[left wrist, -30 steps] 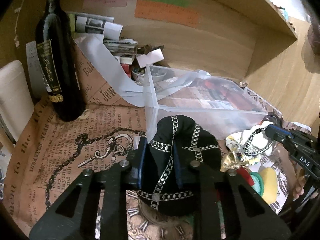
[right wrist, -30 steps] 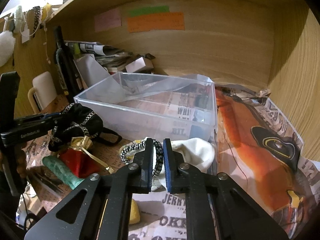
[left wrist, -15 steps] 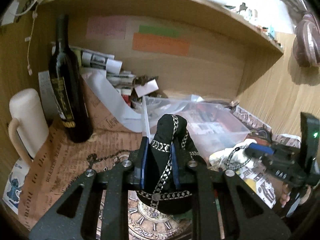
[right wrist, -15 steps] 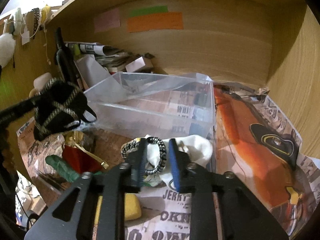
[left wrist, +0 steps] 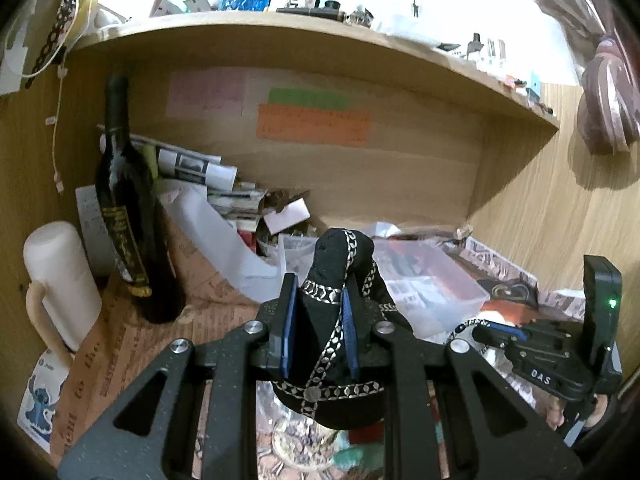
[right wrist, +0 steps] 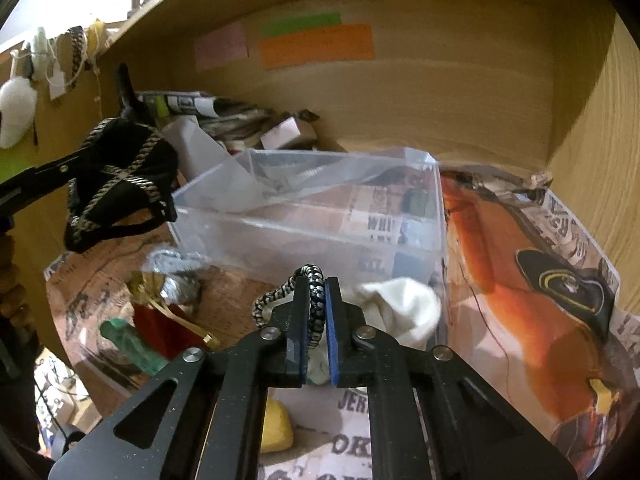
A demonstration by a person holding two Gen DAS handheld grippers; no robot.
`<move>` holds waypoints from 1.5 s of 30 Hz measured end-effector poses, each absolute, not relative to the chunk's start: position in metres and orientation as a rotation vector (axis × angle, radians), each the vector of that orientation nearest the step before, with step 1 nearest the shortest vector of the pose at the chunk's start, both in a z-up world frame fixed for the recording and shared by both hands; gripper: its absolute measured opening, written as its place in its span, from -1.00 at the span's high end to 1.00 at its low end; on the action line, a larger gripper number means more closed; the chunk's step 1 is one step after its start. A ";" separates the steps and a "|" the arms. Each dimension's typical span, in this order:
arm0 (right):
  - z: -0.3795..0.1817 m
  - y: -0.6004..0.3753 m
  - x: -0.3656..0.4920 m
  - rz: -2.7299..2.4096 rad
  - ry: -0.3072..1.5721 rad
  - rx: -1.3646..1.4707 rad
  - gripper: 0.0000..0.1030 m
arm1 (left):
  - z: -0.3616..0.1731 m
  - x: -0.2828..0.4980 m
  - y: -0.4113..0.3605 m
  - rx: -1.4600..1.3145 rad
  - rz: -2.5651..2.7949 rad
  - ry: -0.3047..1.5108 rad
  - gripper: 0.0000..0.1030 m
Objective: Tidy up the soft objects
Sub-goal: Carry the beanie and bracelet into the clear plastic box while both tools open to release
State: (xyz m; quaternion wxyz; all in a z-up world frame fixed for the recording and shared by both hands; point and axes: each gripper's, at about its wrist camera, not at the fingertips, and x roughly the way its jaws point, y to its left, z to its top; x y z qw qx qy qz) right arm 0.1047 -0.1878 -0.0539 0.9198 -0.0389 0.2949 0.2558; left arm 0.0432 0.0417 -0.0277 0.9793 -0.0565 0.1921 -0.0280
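My left gripper (left wrist: pixel 318 296) is shut on a black soft pouch with silver braid (left wrist: pixel 340 280) and holds it in the air, left of the clear plastic box (left wrist: pixel 436 280); the pouch also shows in the right wrist view (right wrist: pixel 120 184). My right gripper (right wrist: pixel 318 280) is shut on a black-and-white braided cord loop (right wrist: pixel 310 284) just in front of the clear box (right wrist: pixel 320 220). A white soft cloth (right wrist: pixel 408 304) lies beside the right gripper against the box's front wall. The right gripper shows in the left wrist view (left wrist: pixel 500 330).
A dark wine bottle (left wrist: pixel 124 216), a white mug (left wrist: pixel 60 284) and stacked papers (left wrist: pixel 208 184) stand at the back left. A red pouch (right wrist: pixel 156 324), a green object (right wrist: pixel 132 348) and a yellow sponge (right wrist: pixel 276 428) lie on the newspaper-covered shelf. Wooden walls enclose back and right.
My left gripper has lifted the black pouch up off the shelf. My right gripper opened briefly around the braided cord, then shut on it and raised it slightly.
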 end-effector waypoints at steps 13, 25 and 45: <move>-0.003 -0.181 0.118 0.510 0.435 -0.082 0.87 | -0.002 0.089 0.033 -0.106 -0.116 0.370 0.61; -0.012 -0.164 0.176 0.481 0.506 -0.133 0.87 | -0.024 0.166 0.015 -0.060 -0.140 0.504 0.60; -0.047 -0.160 0.216 0.498 0.722 -0.202 0.52 | -0.068 0.217 0.000 0.006 -0.130 0.718 0.05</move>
